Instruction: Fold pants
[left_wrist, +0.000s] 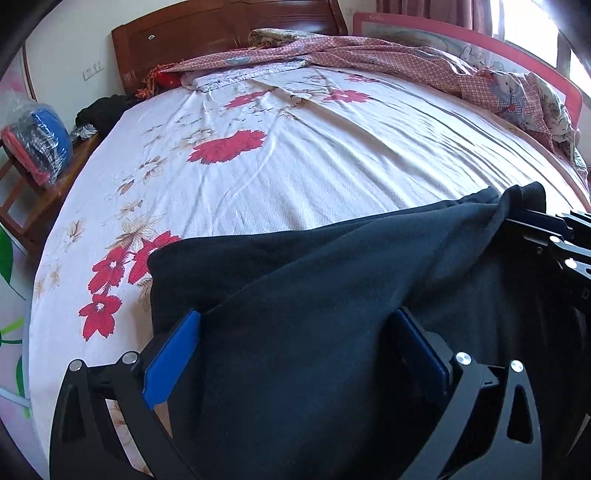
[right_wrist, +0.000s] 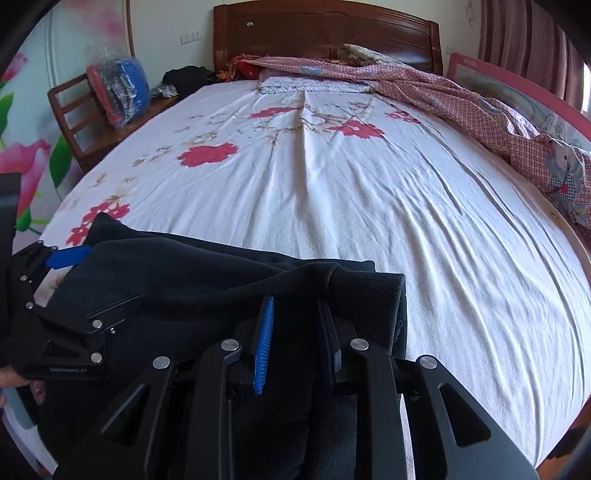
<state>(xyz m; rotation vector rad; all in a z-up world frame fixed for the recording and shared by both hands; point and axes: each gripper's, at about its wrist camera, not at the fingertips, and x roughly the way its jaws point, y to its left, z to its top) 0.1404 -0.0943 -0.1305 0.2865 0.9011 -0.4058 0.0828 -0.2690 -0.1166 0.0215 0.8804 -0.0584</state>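
Dark navy pants (left_wrist: 314, 295) lie bunched at the near edge of the bed and also show in the right wrist view (right_wrist: 192, 280). My left gripper (left_wrist: 295, 325) has its blue pads wide apart, with a thick fold of the pants filling the gap between them. My right gripper (right_wrist: 295, 314) is closed to a narrow gap on the ribbed edge of the pants, at their right end. The left gripper also shows in the right wrist view (right_wrist: 70, 258), at the pants' left end.
The bed has a white sheet with red flowers (right_wrist: 332, 184). A pink checked quilt (right_wrist: 480, 110) lies along the right side and the head. A wooden headboard (right_wrist: 325, 33) stands behind. A wooden chair with bagged clothes (right_wrist: 118, 88) stands left of the bed.
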